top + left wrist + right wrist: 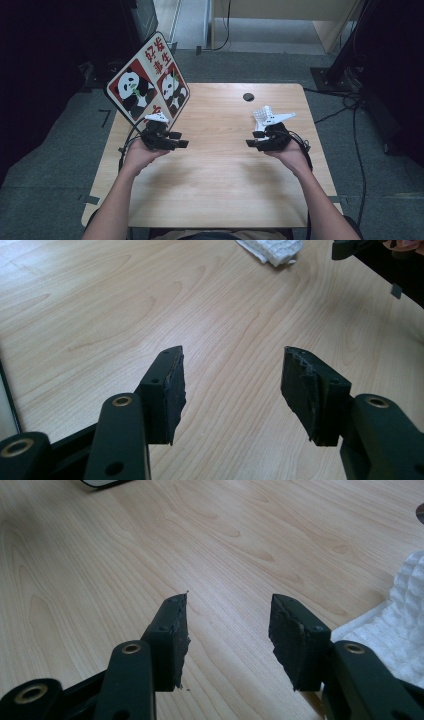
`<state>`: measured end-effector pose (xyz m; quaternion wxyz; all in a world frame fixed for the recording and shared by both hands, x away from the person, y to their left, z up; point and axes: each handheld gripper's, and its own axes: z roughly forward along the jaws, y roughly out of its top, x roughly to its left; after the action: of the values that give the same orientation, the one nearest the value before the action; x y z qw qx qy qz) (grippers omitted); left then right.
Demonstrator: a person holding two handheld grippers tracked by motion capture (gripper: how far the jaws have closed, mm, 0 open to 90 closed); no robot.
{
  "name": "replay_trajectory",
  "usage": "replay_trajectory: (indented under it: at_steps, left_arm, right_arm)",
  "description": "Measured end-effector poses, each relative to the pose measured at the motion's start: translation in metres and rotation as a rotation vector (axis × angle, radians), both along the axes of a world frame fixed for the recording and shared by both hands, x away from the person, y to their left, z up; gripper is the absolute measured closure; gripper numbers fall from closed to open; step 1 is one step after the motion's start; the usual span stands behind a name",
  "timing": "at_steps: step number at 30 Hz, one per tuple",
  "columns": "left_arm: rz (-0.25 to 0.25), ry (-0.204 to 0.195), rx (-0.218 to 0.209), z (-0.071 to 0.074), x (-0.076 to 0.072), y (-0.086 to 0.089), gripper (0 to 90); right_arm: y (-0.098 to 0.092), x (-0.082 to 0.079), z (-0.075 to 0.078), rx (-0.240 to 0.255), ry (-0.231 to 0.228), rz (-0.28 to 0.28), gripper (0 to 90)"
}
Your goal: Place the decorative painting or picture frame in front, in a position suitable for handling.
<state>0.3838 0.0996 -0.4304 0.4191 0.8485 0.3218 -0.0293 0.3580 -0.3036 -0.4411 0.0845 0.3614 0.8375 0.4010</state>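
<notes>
- my left tongs (232,390) hung spread over the bare counter (100,305), gripping nothing.
- my right tongs (229,630) stood spread too, just beside the white cloth (400,620).

The panda sign (148,84) bears red characters, perhaps "发生" and "红集".

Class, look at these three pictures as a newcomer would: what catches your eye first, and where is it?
The eye lands first on the panda board, red, white and black, standing tilted at the table's far left corner. Next come the left gripper and right gripper, held over the wooden top with jaws open and nothing between them. A crumpled white paper towel lies just beyond the right gripper.
</notes>
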Motion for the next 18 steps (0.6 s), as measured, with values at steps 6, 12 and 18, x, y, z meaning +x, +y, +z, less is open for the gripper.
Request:
replay_trajectory:
  at_steps: [6,12,18]
  left_arm:
    - [-0.003,0.004,-0.008,0.0037,-0.0012,0.0014,42.1]
    - [-0.015,0.006,0.002,0.0053,-0.0023,0.0031,41.9]
    - [-0.014,0.001,-0.002,0.0094,-0.0036,0.0070,41.6]
  right_arm:
    - [-0.0010,-0.0002,-0.0012,0.006,-0.003,0.005,50.3]
    - [-0.0014,-0.0012,-0.0030,-0.001,0.006,0.003,50.1]
    - [-0.0026,0.0001,0.0002,-0.006,0.016,-0.035,51.2]
